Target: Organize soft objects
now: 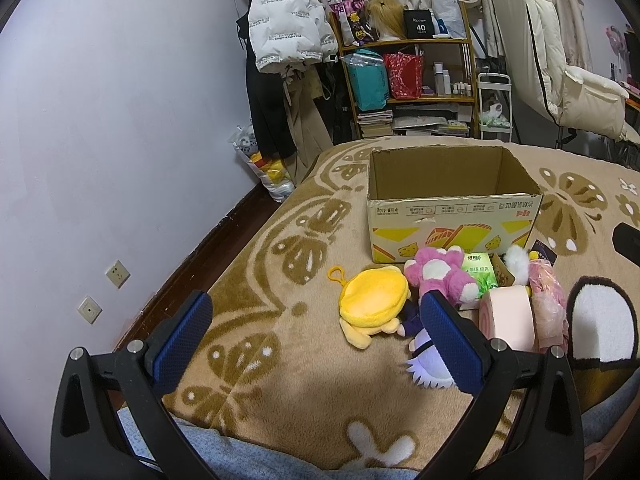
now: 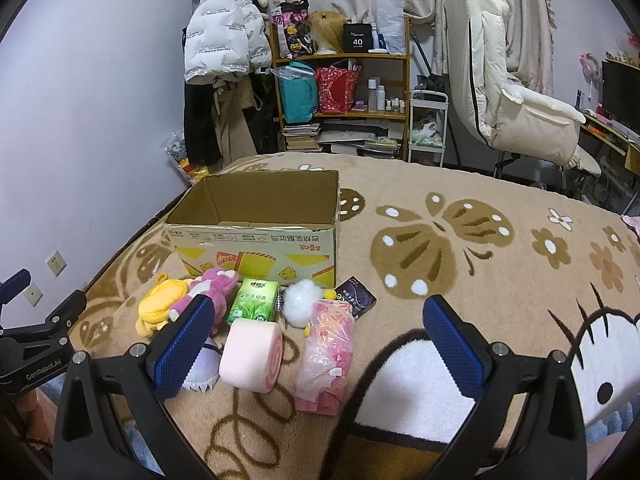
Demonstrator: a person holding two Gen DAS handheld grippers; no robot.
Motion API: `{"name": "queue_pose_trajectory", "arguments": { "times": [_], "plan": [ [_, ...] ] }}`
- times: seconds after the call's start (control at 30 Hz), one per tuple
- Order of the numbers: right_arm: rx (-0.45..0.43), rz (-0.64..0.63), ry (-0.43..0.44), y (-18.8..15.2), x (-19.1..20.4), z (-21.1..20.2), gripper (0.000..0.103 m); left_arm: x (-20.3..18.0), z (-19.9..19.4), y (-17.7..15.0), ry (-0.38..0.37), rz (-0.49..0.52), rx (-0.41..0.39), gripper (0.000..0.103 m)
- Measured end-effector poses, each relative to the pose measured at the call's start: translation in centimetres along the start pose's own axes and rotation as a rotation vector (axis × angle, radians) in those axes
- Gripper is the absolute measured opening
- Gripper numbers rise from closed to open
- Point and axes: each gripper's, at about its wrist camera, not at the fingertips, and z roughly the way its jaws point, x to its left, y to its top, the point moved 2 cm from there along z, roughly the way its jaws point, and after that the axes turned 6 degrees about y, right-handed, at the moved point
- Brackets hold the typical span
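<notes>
The soft things lie in a loose row on the blanket (image 2: 500, 280), just near of an open cardboard box (image 2: 256, 236). From left to right: a yellow plush (image 2: 160, 308), a pink plush (image 2: 212, 288) touching it, a green tissue pack (image 2: 254, 300), a white pompom (image 2: 302, 298) and a small dark packet (image 2: 356, 296). Nearer lie a purple-and-white plush (image 2: 204, 364), partly hidden by a gripper finger, a pink roll cushion (image 2: 250, 354) and a pink bagged bundle (image 2: 328, 356). The box shows nothing inside from these views.

The left gripper (image 1: 316, 340) hangs over the blanket near the yellow plush, its blue pads wide apart and holding nothing. The right gripper (image 2: 320, 344) hangs above the cushion and bundle, likewise spread wide and empty.

The blanket is tan fleece with brown butterflies and a cartoon cat face at the near right. Beyond the far edge stand a wooden shelf (image 2: 344, 92) crowded with bags, books and bottles, a white puffer jacket (image 2: 224, 36) hanging left of it, and a cream recliner (image 2: 516, 92) to the right. A pale wall (image 1: 120, 120) with sockets runs along the left.
</notes>
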Motion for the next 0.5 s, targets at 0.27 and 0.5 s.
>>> {"name": "queue_pose_trajectory", "arguments": {
  "times": [0.27,0.5],
  "plan": [
    [0.005,0.002,0.000,0.05,-0.05,-0.07,0.103,0.06,0.06,-0.26,0.002,0.004,0.003,0.103],
    [0.033,0.006,0.025,-0.19,-0.42,0.46,0.103,-0.45,0.25,0.05,0.002,0.014,0.024,0.103]
  ]
}}
